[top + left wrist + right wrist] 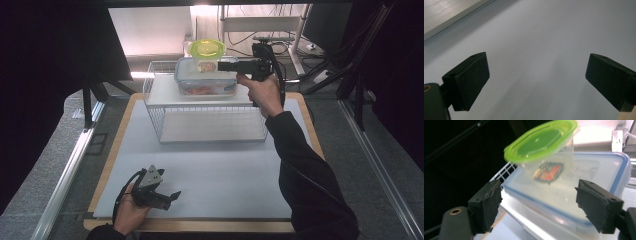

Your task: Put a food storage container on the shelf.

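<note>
The small tub with the green lid stands on the blue-rimmed box atop the wire basket, upper centre of the high view. Right claw is level beside the tub, jaws wide, nothing between them. Left claw rests wide open on the counter, lower left. Recommendation: withdraw the right claw straight sideways, avoiding the tub's lid.

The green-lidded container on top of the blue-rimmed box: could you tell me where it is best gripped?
Probably across the clear walls just under the green-lidded container's overhanging lid, approaching level from the right gripper's side; the lid's wider rim should keep it from slipping down.
</note>
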### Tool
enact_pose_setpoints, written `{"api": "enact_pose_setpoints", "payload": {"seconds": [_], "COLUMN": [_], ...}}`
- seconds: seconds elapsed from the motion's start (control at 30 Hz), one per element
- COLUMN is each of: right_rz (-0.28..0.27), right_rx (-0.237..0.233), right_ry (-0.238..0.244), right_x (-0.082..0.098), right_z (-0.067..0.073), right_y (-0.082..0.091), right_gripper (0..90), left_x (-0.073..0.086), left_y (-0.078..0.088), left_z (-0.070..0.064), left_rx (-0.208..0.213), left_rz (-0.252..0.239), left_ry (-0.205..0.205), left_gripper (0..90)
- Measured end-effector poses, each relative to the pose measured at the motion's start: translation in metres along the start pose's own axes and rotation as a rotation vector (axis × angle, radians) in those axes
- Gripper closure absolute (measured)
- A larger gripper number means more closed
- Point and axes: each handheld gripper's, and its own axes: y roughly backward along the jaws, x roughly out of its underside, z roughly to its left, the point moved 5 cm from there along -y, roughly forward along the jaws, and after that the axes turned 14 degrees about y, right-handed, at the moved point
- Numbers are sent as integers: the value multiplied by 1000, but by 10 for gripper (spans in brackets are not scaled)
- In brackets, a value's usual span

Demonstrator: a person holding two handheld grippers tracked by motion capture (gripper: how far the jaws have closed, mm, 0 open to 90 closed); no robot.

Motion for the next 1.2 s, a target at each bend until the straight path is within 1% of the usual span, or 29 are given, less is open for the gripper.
{"api": "enact_pose_setpoints", "payload": {"seconds": [0.17, 0.23, 0.43, 0.63, 0.7, 0.77, 0.8, 1.1, 1.2], "right_rz": [8, 10, 4, 6, 15, 21, 28, 77, 85], "right_rx": [-13, -12, -12, -5, 1, 5, 12, 10, 22], "right_ry": [66, 89, 148, 206, 222, 248, 252, 304, 325], "right_x": [17, 24, 41, 59, 65, 74, 78, 120, 131], "right_z": [9, 12, 19, 26, 28, 30, 31, 35, 37], "right_y": [13, 18, 32, 40, 41, 40, 40, 34, 33], "right_gripper": [135, 115, 92, 73, 66, 58, 56, 31, 33], "left_x": [0, 0, 0, 0, 0, 0, 0, 0, 0], "left_y": [0, 0, -1, -1, -1, -1, -1, 0, 0], "left_z": [0, 0, 0, -1, 0, 0, 0, 0, 0], "left_rx": [0, -1, -1, 0, -2, -4, -6, -6, -5], "left_rz": [0, 1, 2, 2, -3, -6, -7, -12, -9], "left_ry": [1, 1, 1, 1, 0, 1, 1, -1, -5], "left_gripper": [50, 51, 51, 51, 50, 49, 49, 48, 48]}}
